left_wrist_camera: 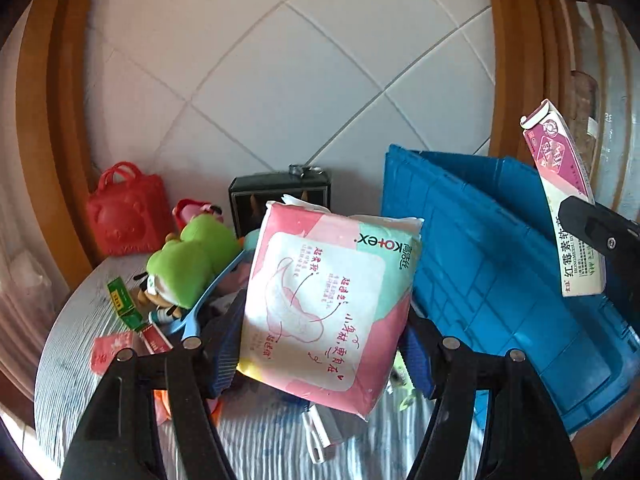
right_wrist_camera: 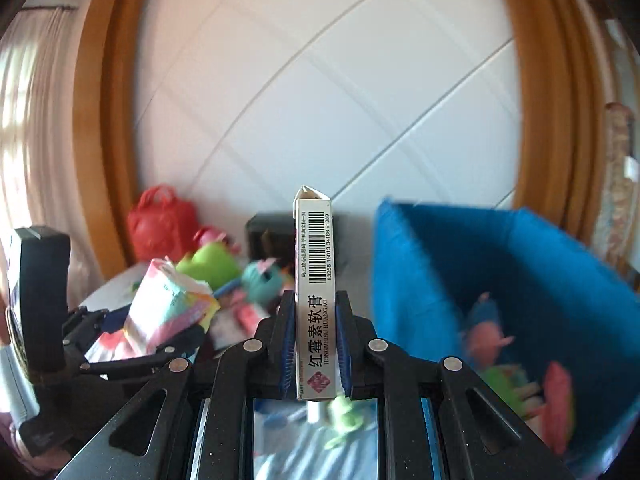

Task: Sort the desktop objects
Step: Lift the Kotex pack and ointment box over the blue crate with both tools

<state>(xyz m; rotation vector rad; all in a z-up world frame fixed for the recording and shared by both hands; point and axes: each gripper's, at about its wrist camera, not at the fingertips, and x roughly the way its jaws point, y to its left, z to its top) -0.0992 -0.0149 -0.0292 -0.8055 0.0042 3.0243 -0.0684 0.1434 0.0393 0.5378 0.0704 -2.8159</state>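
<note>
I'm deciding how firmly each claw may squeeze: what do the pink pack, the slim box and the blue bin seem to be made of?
Pink pack: soft printed plastic film, slightly glossy, puffy and crinkled at its seams.
Slim box: thin printed cardboard, with sharp folded edges and an end flap.
Blue bin: rigid moulded plastic, judging by its ribbed, faintly shiny walls.

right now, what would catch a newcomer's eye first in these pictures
The pink and white pad pack fills the middle of the left view, pinched upright in the left tool above the cluttered table. The right tool clamps a slim ointment box on end, beside the big blue bin on the right.
</note>
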